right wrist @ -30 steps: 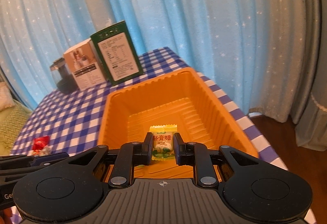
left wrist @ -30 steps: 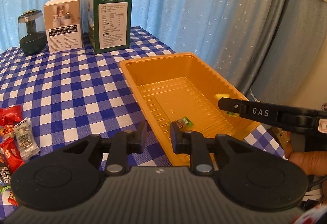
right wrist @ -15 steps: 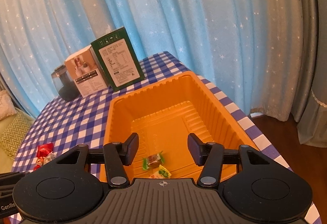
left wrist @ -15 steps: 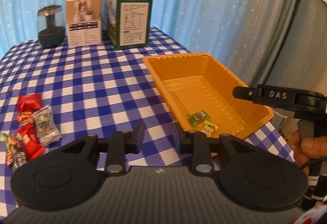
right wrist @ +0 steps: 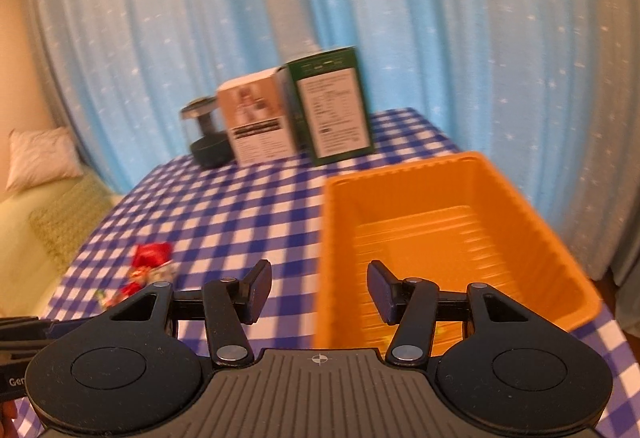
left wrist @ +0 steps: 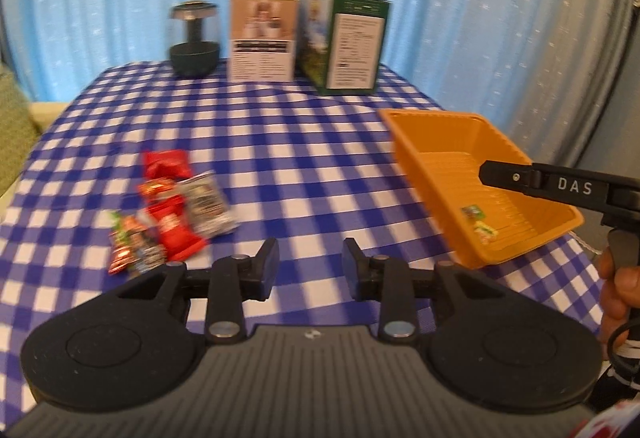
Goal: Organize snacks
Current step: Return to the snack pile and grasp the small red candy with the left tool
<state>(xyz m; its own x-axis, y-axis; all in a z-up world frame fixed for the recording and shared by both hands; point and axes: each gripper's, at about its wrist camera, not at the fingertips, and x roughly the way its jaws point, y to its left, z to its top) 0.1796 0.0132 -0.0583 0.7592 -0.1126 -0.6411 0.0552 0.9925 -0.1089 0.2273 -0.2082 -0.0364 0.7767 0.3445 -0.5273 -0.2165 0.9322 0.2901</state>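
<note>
An orange tray point(left wrist: 416, 142) sits at the table's right edge, with a green candy point(left wrist: 473, 213) and a yellow-green candy point(left wrist: 486, 228) inside. It also shows in the right wrist view point(right wrist: 516, 194). A pile of wrapped snacks point(left wrist: 172, 206) lies on the checked cloth at left, seen too in the right wrist view point(right wrist: 150, 266). My left gripper point(left wrist: 307, 268) is open and empty above the cloth, right of the pile. My right gripper point(right wrist: 318, 292) is open and empty over the tray's near left rim.
A white box point(left wrist: 262, 36), a green box point(left wrist: 348, 42) and a dark glass jar point(left wrist: 195, 38) stand at the table's far edge before a blue curtain. A green sofa with a pillow point(right wrist: 40, 158) is to the left.
My right gripper let go of the yellow-green candy into the tray, opened wide and drew back leftward. My left gripper swung left toward the snack pile.
</note>
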